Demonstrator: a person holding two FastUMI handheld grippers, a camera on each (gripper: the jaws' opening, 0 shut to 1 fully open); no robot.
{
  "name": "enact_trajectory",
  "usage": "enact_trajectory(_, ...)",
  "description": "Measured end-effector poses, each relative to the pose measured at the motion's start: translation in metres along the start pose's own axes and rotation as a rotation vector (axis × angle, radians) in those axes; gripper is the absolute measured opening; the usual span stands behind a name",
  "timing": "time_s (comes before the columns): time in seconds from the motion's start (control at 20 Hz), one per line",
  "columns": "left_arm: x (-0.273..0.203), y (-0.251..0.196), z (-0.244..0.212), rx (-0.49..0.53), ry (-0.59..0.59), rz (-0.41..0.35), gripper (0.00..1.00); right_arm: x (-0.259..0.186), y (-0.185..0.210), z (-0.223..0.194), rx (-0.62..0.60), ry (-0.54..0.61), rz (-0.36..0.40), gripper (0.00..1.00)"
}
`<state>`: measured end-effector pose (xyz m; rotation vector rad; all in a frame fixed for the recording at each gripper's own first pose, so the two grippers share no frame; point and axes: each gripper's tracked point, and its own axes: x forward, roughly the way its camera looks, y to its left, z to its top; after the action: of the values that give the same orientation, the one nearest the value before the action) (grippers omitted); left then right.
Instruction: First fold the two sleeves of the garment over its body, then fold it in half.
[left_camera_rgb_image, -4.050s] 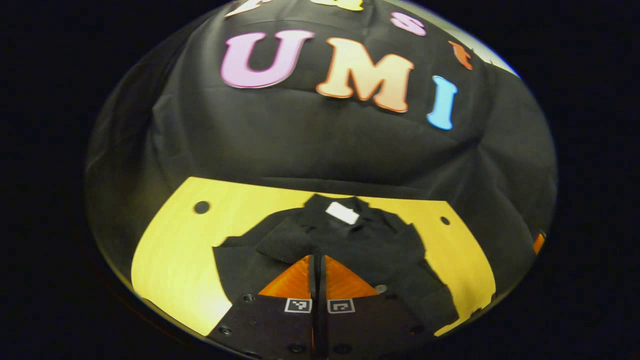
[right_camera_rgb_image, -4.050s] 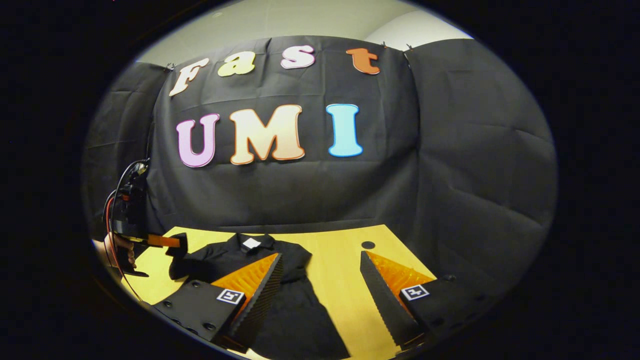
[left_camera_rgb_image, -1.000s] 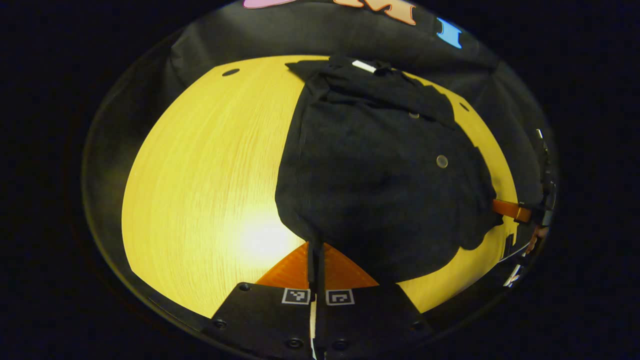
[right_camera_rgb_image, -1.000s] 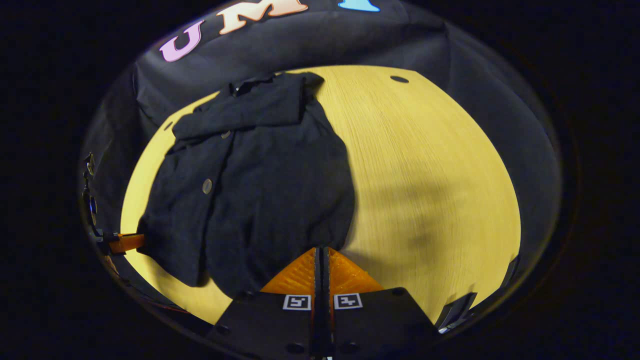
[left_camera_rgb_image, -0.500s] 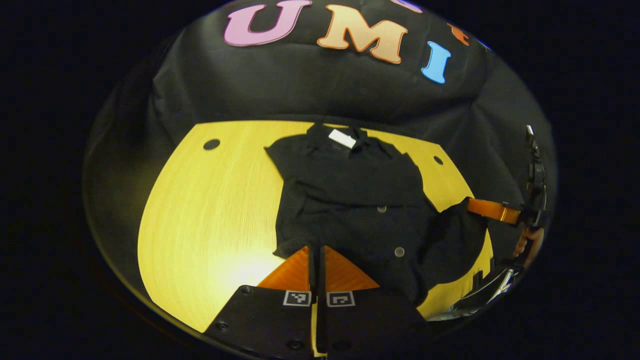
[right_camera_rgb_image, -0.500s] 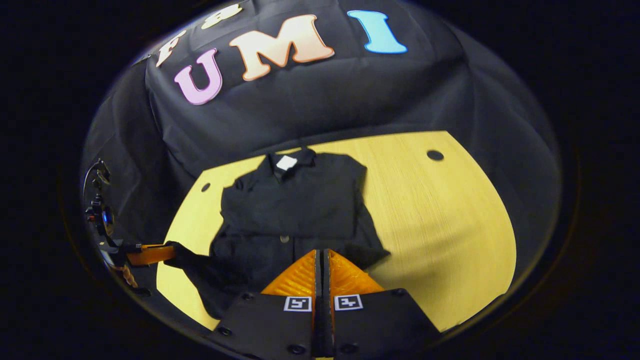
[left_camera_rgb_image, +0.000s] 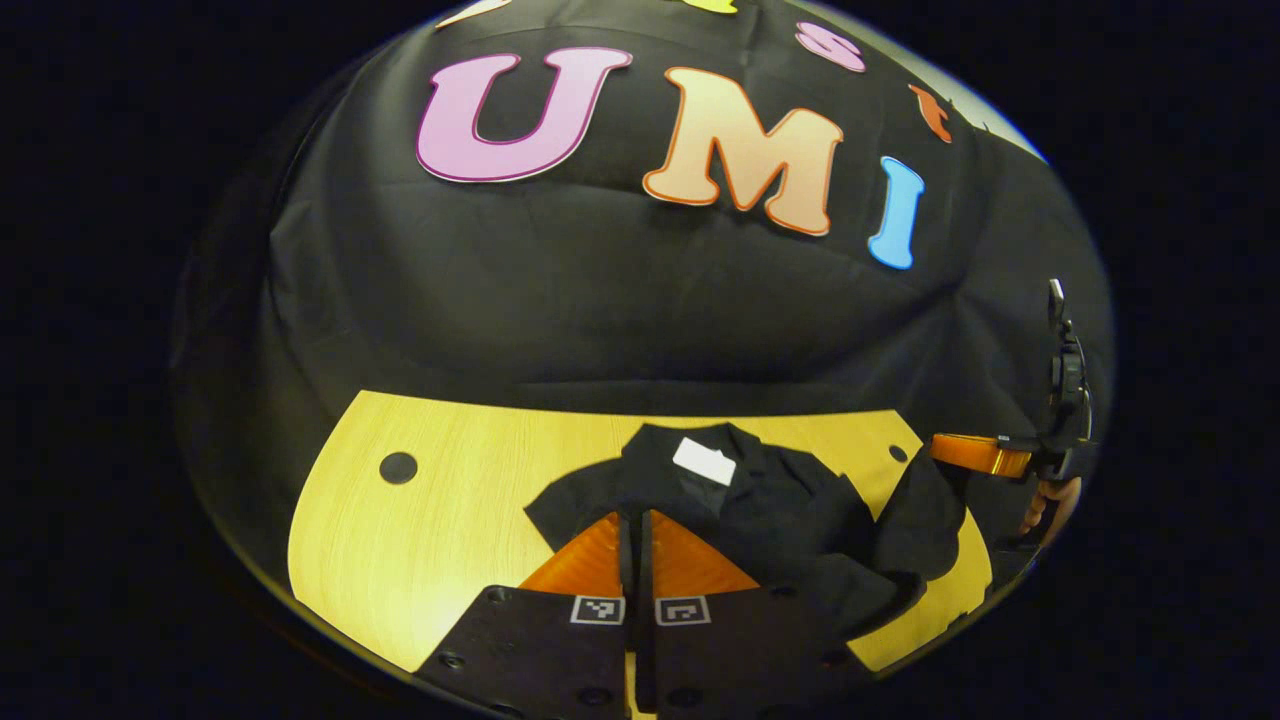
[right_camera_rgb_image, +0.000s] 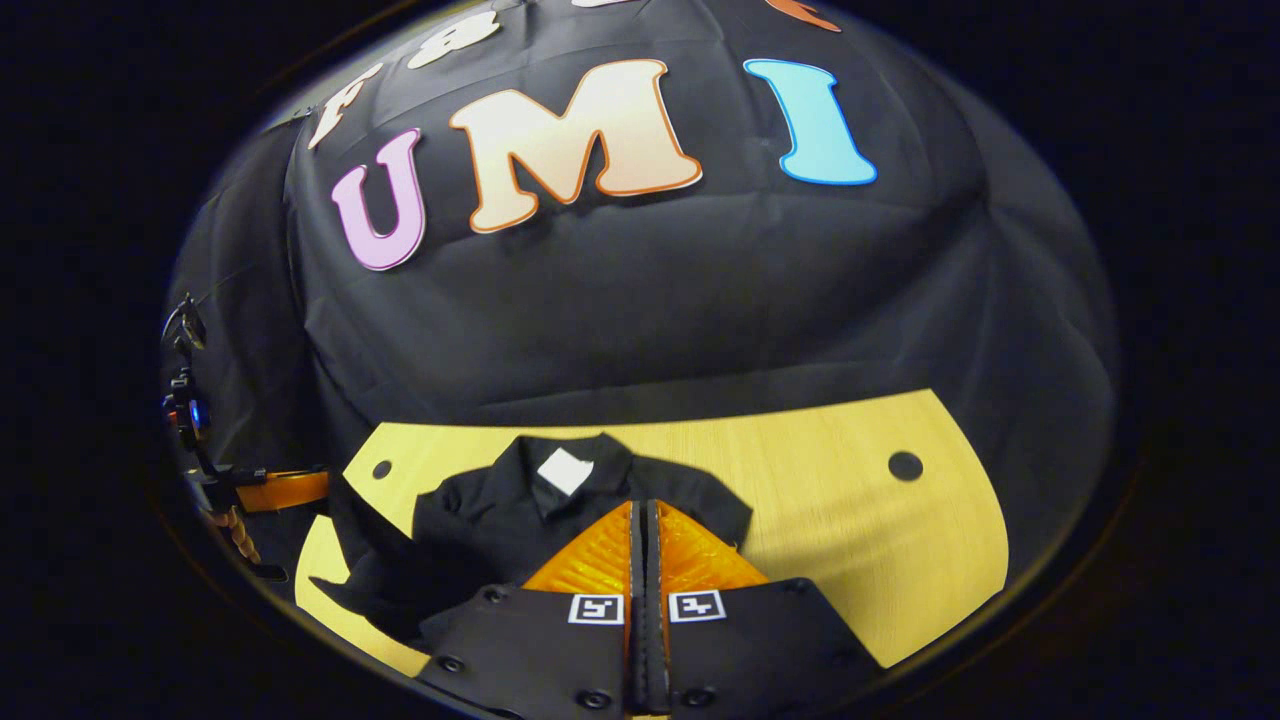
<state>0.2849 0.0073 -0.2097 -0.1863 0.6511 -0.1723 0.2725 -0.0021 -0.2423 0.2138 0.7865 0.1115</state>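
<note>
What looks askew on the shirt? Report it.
The hem of the black shirt is raised off the yellow table, pinched by both the left gripper and right gripper; the half fold is unfinished, nothing damaged.

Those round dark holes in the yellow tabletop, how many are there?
2. One hole sits near the table's far left corner, the other hole near its far right corner, beside the black shirt. The shirt could hide more.

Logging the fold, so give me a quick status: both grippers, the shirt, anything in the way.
Left gripper and right gripper both shut on black shirt, hem lifted off yellow table. Collar end lies flat. Half-fold not yet laid down. No obstruction seen.
</note>
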Motion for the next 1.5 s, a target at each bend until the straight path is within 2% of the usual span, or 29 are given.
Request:
enact_trajectory(0.2, 0.059, 0.023, 0.011, -0.001, -0.035, 0.019, 0.00, 0.058, -0.016, 0.028, -0.021, -0.028, -0.060, 0.02)
enact_trajectory(0.4, 0.109, 0.041, 0.009, -0.006, -0.073, 0.068, 0.01, 0.109, -0.031, 0.022, -0.036, -0.028, -0.128, 0.03)
enact_trajectory(0.45, 0.119, 0.040, 0.005, 0.008, -0.074, 0.060, 0.02, 0.117, -0.037, 0.020, -0.059, -0.033, -0.152, 0.07)
enact_trajectory(0.5, 0.124, 0.044, 0.007, 0.019, -0.085, 0.072, 0.27, 0.124, -0.042, 0.020, -0.079, -0.044, -0.172, 0.19)
enact_trajectory(0.55, 0.130, 0.049, 0.012, 0.026, -0.111, 0.093, 0.32, 0.129, -0.046, 0.024, -0.096, -0.062, -0.189, 0.19)
enact_trajectory(0.7, 0.131, 0.053, 0.023, 0.041, -0.157, 0.123, 0.97, 0.125, -0.049, 0.031, -0.118, -0.097, -0.218, 0.93)
enact_trajectory(0.75, 0.126, 0.048, 0.020, 0.047, -0.137, 0.116, 0.90, 0.120, -0.047, 0.032, -0.127, -0.104, -0.215, 0.96)
enact_trajectory(0.9, 0.107, 0.039, 0.015, 0.037, -0.100, 0.108, 0.95, 0.094, -0.034, 0.039, -0.162, -0.162, -0.216, 0.99)
enact_trajectory(1.15, 0.047, 0.016, 0.031, 0.026, -0.196, 0.101, 0.95, 0.032, -0.005, 0.037, -0.186, -0.269, -0.186, 0.99)
enact_trajectory(1.2, 0.032, 0.010, 0.033, 0.031, -0.213, 0.100, 0.95, 0.016, -0.013, 0.040, -0.194, -0.288, -0.180, 0.99)
enact_trajectory(1.35, -0.017, -0.006, 0.035, 0.075, -0.269, 0.104, 0.95, -0.034, 0.005, 0.040, -0.205, -0.355, -0.153, 0.99)
enact_trajectory(1.5, -0.071, -0.032, 0.032, 0.093, -0.327, 0.071, 0.95, -0.086, 0.030, 0.038, -0.211, -0.434, -0.136, 0.99)
